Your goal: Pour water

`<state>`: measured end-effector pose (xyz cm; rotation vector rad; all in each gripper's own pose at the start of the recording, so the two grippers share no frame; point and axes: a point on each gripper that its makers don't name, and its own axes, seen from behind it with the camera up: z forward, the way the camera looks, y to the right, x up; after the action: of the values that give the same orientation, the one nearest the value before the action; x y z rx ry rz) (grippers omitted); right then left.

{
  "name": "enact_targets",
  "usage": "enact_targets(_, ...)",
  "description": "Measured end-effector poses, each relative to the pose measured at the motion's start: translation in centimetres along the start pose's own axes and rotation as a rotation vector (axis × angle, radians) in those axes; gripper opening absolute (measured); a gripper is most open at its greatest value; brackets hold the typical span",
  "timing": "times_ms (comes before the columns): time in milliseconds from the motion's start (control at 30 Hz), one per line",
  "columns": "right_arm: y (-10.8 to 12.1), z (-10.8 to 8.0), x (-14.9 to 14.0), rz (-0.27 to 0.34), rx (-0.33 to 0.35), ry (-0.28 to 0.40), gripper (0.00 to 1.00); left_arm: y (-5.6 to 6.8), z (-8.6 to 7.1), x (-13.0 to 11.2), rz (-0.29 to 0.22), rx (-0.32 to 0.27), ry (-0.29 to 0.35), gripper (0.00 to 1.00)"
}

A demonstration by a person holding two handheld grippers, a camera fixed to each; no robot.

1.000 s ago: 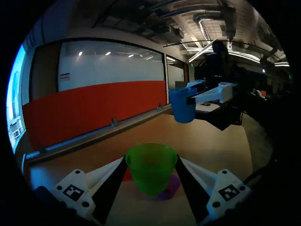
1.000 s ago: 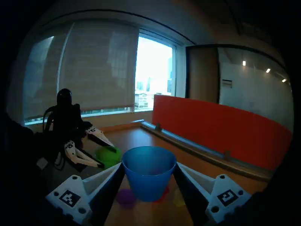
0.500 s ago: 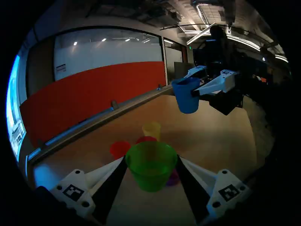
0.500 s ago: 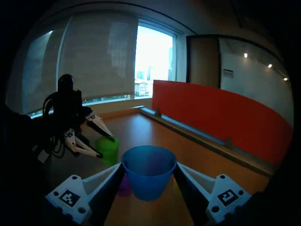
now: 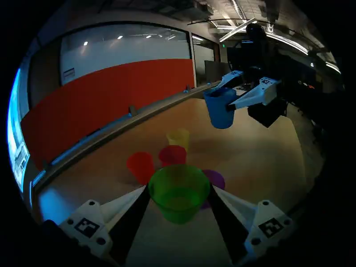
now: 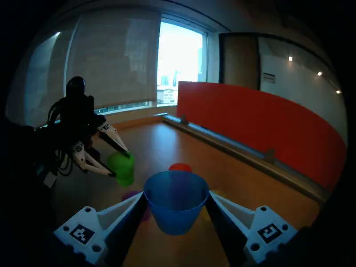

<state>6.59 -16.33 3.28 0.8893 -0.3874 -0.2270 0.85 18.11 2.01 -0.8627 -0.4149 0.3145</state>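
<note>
the left claw [image 5: 179, 189] grips a green cup [image 5: 179, 196] by its sides, both fingers pressed on the wall. the cup is mouth up, its long axis upright, and is held clear of the wooden tabletop [image 5: 253, 151]. below and just ahead of this claw stand four small cups close together: a yellow cup [image 5: 178, 138], a red cup [image 5: 172, 155], an orange-red cup [image 5: 140, 165] and a purple cup [image 5: 214, 180], the last partly hidden. ahead and up to the right, well apart, the right claw [image 6: 176, 198] clamps a blue cup [image 6: 176, 211], likewise mouth up and raised off the tabletop.
</note>
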Motion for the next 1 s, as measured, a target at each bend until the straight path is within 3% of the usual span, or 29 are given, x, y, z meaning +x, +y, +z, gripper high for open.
enact_targets(667,-0.1,1.4,-3.6,0.004,0.005,-0.070,0.92,-0.1,1.8,-4.9,-0.039,-0.026,-0.145,0.89)
enact_targets(1000,-0.1,1.9,-4.7,0.004,0.011,-0.086,0.92,0.0,2.8,-5.9,-0.060,-0.042,-0.161,0.88)
